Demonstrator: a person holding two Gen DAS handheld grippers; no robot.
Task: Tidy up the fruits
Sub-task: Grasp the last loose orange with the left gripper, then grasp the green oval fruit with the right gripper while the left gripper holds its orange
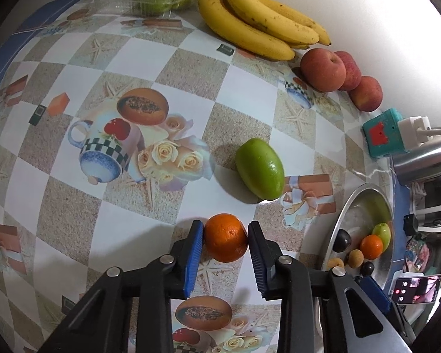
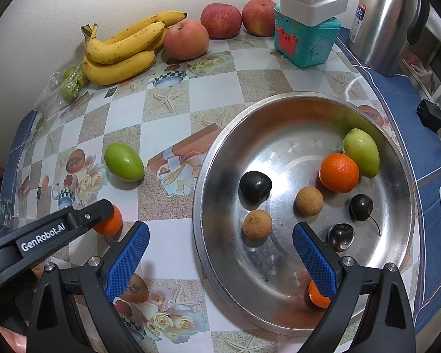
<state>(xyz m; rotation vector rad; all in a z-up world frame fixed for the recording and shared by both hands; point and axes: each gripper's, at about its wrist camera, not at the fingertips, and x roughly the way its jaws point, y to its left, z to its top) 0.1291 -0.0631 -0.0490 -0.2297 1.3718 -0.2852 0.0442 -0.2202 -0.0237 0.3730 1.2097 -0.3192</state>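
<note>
L gripper point(image 1: 225, 236) clamps tangerine point(image 1: 225, 237) on table point(image 1: 73, 206); R gripper point(image 2: 220, 239) spread wide, empty, near steel bowl point(image 2: 220, 153).

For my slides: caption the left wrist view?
Left tool closed on an orange on the table.

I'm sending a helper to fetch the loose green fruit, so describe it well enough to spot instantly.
Start at the big steel bowl; on the checkered tablecloth to its left lies one green fruit by itself. Unlike the green fruit in the bowl or the bagged ones by the bananas, it sits bare on the cloth.
</note>
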